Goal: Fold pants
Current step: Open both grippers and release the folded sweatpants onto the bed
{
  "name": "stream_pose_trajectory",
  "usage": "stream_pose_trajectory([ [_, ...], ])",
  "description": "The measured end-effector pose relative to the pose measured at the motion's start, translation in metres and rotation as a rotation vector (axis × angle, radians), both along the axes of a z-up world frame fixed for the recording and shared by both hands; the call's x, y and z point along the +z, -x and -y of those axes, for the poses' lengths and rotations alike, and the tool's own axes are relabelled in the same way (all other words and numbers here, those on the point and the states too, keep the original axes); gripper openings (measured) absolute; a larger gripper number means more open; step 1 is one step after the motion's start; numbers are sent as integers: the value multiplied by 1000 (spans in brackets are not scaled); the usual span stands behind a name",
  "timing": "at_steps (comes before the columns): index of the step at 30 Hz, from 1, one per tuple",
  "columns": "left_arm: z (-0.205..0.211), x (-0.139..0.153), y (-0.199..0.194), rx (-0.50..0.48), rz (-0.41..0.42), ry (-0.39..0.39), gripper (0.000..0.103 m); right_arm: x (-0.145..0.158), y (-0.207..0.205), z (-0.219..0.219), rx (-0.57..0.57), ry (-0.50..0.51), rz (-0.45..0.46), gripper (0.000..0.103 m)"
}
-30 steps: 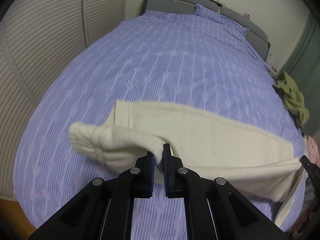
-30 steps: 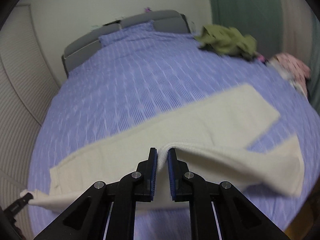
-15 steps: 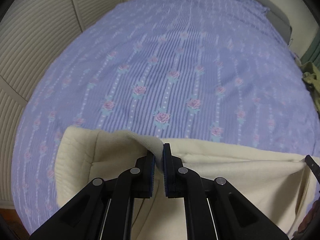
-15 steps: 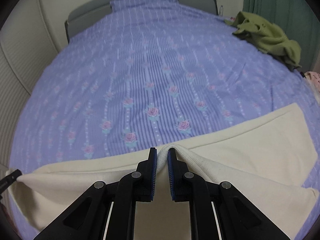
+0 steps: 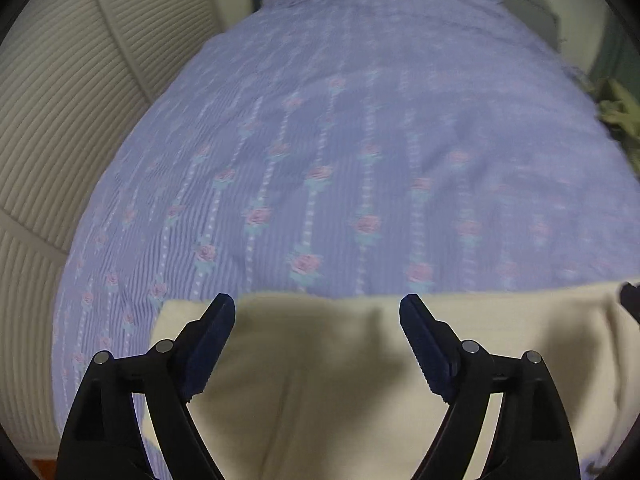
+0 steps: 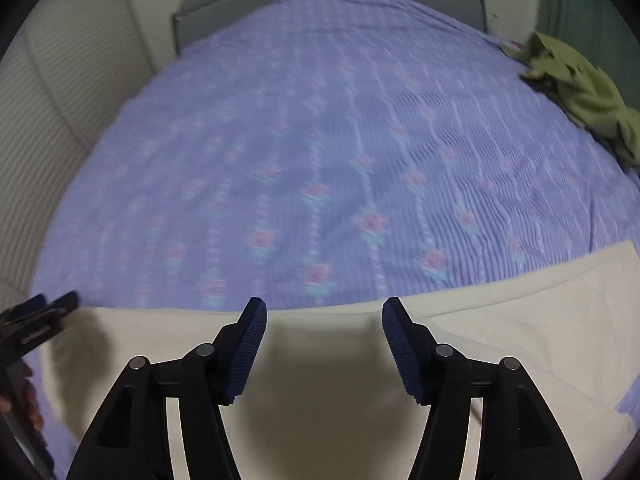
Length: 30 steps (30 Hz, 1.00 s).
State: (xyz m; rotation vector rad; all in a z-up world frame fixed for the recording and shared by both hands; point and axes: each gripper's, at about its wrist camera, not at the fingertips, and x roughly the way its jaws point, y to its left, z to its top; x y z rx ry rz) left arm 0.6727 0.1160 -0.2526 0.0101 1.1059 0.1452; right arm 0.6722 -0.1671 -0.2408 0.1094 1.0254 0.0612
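Left gripper point(image 5: 316, 312) stood with its jaws spread wide and nothing between them, hanging just above the cream pants point(image 5: 340, 380). The right gripper point(image 6: 324, 312) was spread the same way, also empty, over another stretch of the same cloth. Both hovered at the far edge of the pants, one toward each end of it, which suits a fold laid down along the length with a gripper at each end.

The pants lay flat along the near side of the bed point(image 5: 360, 160), with their long edge running straight across both views. In the right view a second layer showed as a slanting seam toward the right, so the cloth looked doubled there. One leg end reached out to the right, where its corner point(image 6: 624, 252) rested on the bedspread. In the left view the left end formed a squared corner point(image 5: 168, 308) by the gripper's left finger point(image 5: 216, 320).

Judging from how flat and even the cloth sat, the lengthwise fold seemed done, and the wide jaws fitted a release. A crosswise fold probably remained.

Green clothes point(image 6: 580, 84) lay well apart at the bed's far right, out of the way. The left gripper also appeared at the left rim of the right view, blurred.
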Motion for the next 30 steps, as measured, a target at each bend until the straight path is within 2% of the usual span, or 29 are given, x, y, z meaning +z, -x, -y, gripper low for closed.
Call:
stream_pose_trajectory([
  [5, 28, 51, 52, -128, 66, 3, 85, 50, 64, 3, 11, -25, 67, 62],
  [10, 58, 104, 113, -237, 115, 83, 89, 93, 137, 18, -19, 7, 92, 62],
  [13, 75, 125, 144, -281, 125, 140, 90, 111, 183, 34, -60, 26, 92, 62],
  [17, 105, 139, 185, -338, 147, 128, 94, 125, 233, 67, -125, 57, 78, 62],
  [20, 136, 135, 213, -379, 142, 130, 94, 129, 267, 95, -144, 75, 68, 62],
  [25, 200, 116, 256, -410, 111, 99, 94, 108, 299, 147, -119, 98, 12, 62],
  [28, 242, 103, 277, -349, 90, 60, 94, 92, 308, 178, -49, 81, -25, 62],
  [30, 269, 94, 292, -280, 69, 71, 94, 81, 311, 194, 16, 83, -52, 62],
])
